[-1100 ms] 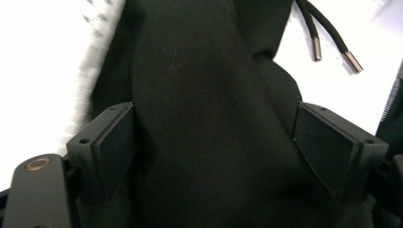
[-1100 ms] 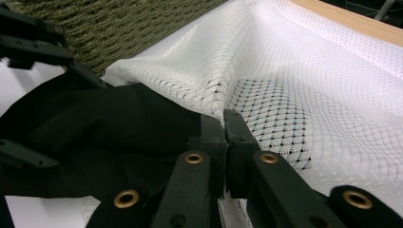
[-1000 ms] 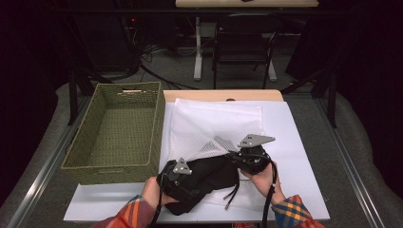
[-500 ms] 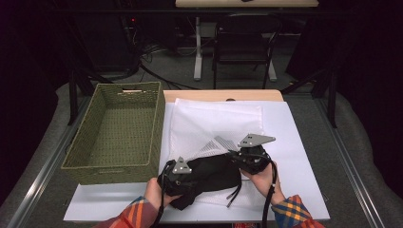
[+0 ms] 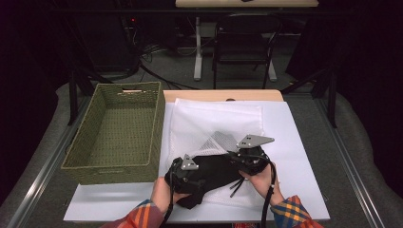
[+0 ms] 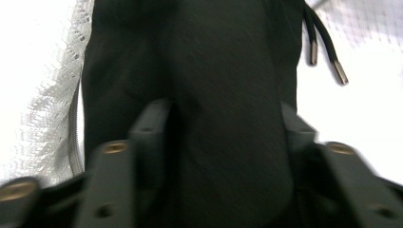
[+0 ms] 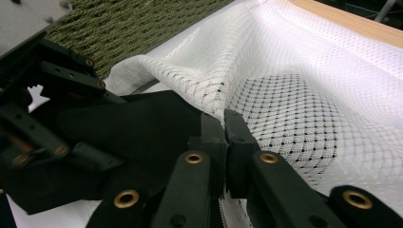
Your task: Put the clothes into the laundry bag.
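A black garment [image 5: 214, 168] with metal-tipped drawstrings [image 6: 328, 57] lies at the mouth of a white mesh bag [image 5: 214, 123] on the white table cover. My left gripper [image 5: 206, 172] sits at the garment's near end. Its jaws have just been opening and stand apart, with a thick fold of the black cloth [image 6: 214, 57] between them. My right gripper [image 7: 224, 123] is shut on the lifted edge of the mesh bag [image 7: 304, 85] and holds the mouth up over the black garment [image 7: 133, 128]. In the high view the right gripper [image 5: 234, 156] is just right of the garment.
A green woven basket [image 5: 114, 173] stands left of the bag, close to my left hand, and its wall [image 7: 133, 28] appears behind the other gripper. A wooden table edge [image 5: 223, 95] runs behind the bag. Chairs and cables lie on the floor beyond.
My left gripper has edged slightly to the right along the black garment. The right gripper and the lifted mesh edge have stayed where they were.
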Tool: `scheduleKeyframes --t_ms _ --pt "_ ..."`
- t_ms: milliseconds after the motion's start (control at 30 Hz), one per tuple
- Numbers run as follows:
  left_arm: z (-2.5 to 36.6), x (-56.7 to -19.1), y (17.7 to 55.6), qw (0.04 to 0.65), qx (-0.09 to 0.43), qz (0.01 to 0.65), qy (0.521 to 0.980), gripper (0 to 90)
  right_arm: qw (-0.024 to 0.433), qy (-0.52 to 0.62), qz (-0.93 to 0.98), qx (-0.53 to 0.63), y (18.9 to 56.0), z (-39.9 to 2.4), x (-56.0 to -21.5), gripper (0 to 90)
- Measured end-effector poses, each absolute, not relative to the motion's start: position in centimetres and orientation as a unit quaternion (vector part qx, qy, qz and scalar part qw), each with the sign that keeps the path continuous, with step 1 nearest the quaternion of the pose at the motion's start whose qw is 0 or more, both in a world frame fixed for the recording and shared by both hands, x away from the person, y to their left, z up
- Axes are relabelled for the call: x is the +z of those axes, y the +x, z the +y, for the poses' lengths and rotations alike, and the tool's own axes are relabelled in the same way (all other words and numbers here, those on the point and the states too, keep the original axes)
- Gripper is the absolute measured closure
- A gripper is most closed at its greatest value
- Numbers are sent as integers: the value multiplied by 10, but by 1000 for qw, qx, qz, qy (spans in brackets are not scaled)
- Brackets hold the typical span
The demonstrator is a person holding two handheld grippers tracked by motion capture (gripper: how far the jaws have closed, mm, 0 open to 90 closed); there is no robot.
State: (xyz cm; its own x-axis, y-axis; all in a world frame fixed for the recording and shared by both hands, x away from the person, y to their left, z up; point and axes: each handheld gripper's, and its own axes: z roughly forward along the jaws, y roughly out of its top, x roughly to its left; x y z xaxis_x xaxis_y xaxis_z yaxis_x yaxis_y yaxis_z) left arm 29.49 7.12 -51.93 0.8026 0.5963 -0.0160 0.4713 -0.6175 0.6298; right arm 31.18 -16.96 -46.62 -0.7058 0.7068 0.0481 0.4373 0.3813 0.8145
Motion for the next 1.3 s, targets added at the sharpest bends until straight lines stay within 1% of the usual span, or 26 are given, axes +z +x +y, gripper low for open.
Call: scheduleKeyframes --t_ms 33,133,333,533,800,1167,1300 --pt "72 -518 294 319 96 295 896 285 157 351 816 433 312 -170 -466 888" --pt "77 -514 291 324 100 291 895 226 158 351 815 432 312 -171 -466 888" --pt "89 -513 288 330 89 283 896 188 161 348 818 429 312 -172 -467 888" --pt "92 -512 281 322 81 270 904 155 162 351 816 429 313 -173 -467 888" --pt "100 -518 272 297 72 267 914 86 164 352 815 429 313 -175 -467 889" --pt "100 -525 275 290 60 270 916 85 163 353 817 426 314 -175 -469 888" --pt "98 -528 275 290 57 269 917 157 162 353 818 424 314 -175 -469 888"
